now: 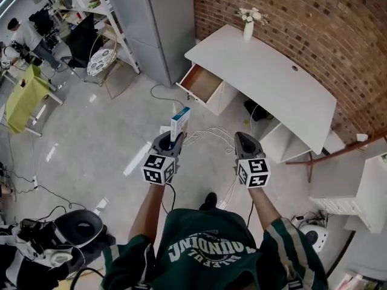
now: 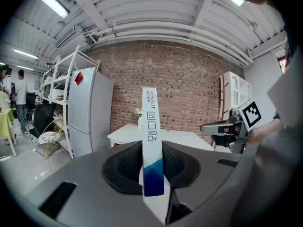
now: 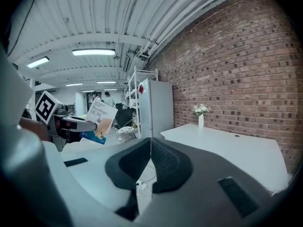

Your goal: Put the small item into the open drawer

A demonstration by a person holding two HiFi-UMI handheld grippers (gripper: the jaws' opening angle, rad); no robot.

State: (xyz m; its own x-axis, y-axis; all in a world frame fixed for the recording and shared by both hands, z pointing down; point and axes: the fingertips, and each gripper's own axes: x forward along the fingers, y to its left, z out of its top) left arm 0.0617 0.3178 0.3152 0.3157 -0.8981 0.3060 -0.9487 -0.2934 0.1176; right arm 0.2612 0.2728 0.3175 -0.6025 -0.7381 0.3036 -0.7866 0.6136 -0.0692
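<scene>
The left gripper (image 1: 170, 142) pinches an upright bandage box (image 1: 179, 122), while the right gripper (image 1: 245, 142) has its jaws pressed together, empty.

Bare floor (image 1: 115, 132) lay wide open short of the drawer (image 1: 202, 84). The drawer stood pulled out from the white surface (image 1: 272, 80), with its top open to approach from above. White cables (image 1: 211, 135) trailed across the floor near it. A grey cabinet (image 1: 158, 23) crowded one side of the drawer. A brick wall (image 1: 302, 23) closed off the far side of the surface.
</scene>
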